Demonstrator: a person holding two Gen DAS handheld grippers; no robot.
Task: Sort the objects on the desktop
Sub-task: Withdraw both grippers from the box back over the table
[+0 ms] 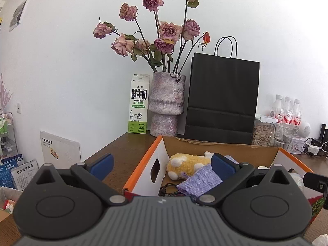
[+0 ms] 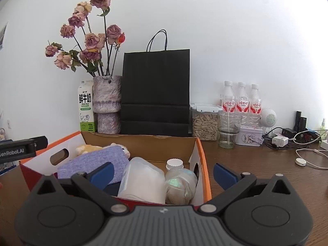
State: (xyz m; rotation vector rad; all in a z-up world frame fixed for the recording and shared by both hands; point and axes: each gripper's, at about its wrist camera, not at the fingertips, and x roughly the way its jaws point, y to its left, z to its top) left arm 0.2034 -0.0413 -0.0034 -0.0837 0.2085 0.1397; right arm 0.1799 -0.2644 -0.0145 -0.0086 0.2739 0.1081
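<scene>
An open cardboard box (image 1: 143, 168) with orange edges stands on the brown desk. Inside it lie a yellow plush toy (image 1: 188, 164), a lilac woven pouch (image 1: 199, 179) and a dark cord (image 1: 168, 189). The right wrist view shows the same box (image 2: 203, 164) holding the pouch (image 2: 96, 162), a clear plastic container (image 2: 143, 180) and a white-capped bottle (image 2: 178, 176). My left gripper (image 1: 163, 166) hovers open over the box's left wall, holding nothing. My right gripper (image 2: 164, 172) hovers open over the box's right end, also empty.
Behind the box stand a milk carton (image 1: 138, 104), a vase of dried roses (image 1: 166, 104), a black paper bag (image 1: 221, 98), a jar of seeds (image 2: 205, 125), a glass (image 2: 228, 131), water bottles (image 2: 242, 100) and a tin (image 2: 249, 136). Chargers and cables (image 2: 303, 143) lie at the right.
</scene>
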